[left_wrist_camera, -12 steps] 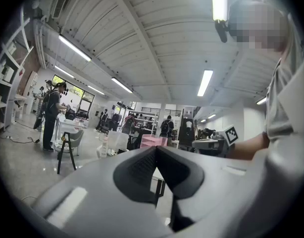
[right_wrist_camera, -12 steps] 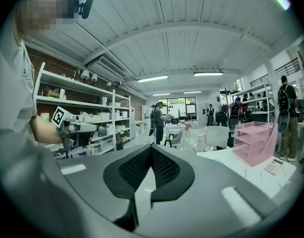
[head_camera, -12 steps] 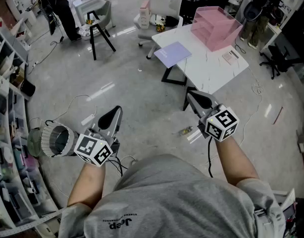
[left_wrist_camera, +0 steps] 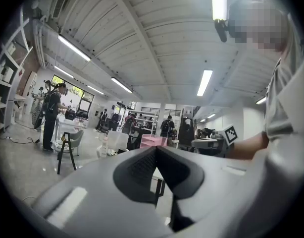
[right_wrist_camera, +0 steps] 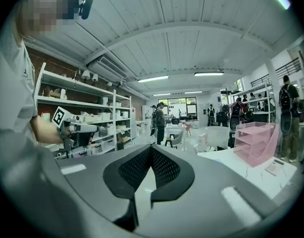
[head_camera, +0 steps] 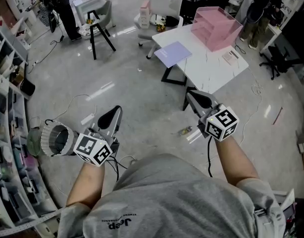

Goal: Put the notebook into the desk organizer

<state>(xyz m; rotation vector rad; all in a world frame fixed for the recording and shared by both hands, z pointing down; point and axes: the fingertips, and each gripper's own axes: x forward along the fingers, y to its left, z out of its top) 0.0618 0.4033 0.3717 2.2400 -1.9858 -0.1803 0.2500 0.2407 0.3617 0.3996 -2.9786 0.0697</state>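
A lavender notebook (head_camera: 173, 53) lies flat on the near left corner of a white table (head_camera: 211, 71). A pink tiered desk organizer (head_camera: 216, 28) stands at the table's far side, also seen small in the left gripper view (left_wrist_camera: 153, 141) and in the right gripper view (right_wrist_camera: 255, 143). Both grippers hang over the floor, well short of the table. My left gripper (head_camera: 114, 116) is shut with nothing in it. My right gripper (head_camera: 195, 98) is shut and empty too, closer to the table's near edge.
A black stool (head_camera: 99, 31) and a white chair (head_camera: 164, 6) stand beyond the table. A round fan-like thing (head_camera: 55, 140) and cables lie on the floor at left. Shelving (head_camera: 8, 83) lines the left wall. A small card (head_camera: 230, 57) rests on the table. People stand far back.
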